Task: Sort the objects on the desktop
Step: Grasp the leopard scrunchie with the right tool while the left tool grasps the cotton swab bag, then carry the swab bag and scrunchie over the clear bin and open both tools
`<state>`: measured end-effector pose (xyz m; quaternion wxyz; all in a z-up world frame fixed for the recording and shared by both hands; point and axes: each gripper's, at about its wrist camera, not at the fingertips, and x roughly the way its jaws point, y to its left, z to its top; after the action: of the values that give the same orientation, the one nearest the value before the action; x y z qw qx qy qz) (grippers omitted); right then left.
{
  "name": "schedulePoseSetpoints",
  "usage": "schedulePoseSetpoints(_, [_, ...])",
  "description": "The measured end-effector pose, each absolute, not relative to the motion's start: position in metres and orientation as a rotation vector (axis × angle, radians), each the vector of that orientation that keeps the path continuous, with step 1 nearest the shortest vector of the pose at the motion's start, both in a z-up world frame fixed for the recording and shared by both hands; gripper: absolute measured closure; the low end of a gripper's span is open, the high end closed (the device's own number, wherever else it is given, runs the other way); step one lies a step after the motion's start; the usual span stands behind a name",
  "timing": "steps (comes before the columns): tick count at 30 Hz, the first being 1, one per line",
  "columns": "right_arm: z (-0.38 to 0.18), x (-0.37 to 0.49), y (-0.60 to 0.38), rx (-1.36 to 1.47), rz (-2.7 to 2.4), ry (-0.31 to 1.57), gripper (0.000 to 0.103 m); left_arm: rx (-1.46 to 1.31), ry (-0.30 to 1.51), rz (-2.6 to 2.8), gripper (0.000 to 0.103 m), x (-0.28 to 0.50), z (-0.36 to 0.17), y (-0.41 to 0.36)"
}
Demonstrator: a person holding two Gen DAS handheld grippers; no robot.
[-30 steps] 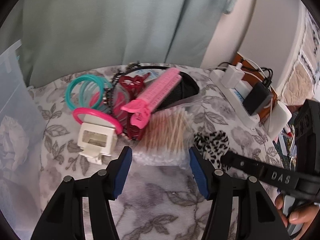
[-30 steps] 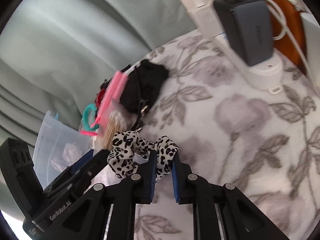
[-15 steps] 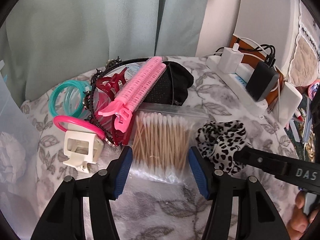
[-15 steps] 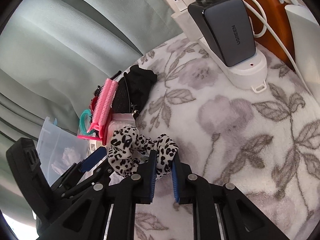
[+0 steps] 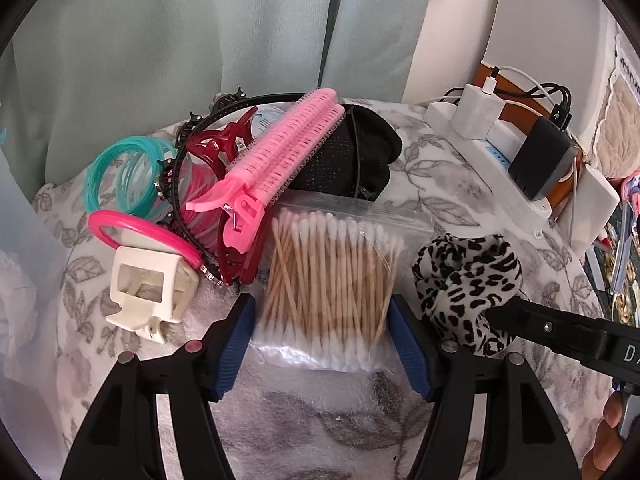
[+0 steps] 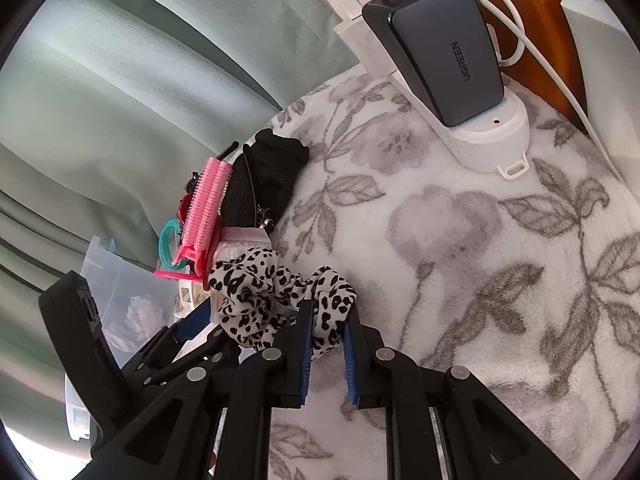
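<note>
Around the cotton-swab bag (image 5: pixel 328 280), the left gripper (image 5: pixel 322 344) had just widened, ready to grasp; the right gripper (image 6: pixel 325 346) pinched the leopard scrunchie (image 6: pixel 276 292).

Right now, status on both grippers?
Left gripper just opening, jaws astride cotton swab bag, no squeeze. Right gripper shut on leopard scrunchie. Scrunchie crowds left's right finger.

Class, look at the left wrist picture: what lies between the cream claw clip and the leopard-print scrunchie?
In the left wrist view, the bag of cotton swabs lies between the cream claw clip and the leopard-print scrunchie, flanked by the left gripper's blue pads.
</note>
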<state>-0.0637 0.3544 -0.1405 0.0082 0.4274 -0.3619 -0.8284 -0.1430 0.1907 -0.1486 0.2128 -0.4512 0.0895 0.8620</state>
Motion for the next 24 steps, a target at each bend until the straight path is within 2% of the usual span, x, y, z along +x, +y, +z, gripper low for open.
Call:
schedulePoseSetpoints(7, [-0.135,-0.059,0.352,1.327,-2.598,-1.124,0.088,-1.250,0.212,2.388,0.048,-0.133,-0.140,0.186])
schedulePoseSetpoints(24, [-0.082,-0.030,0.332,1.205,-2.680,-1.024,0.088,-1.160,0.079,2.408,0.050,-0.098,-0.101,0.157])
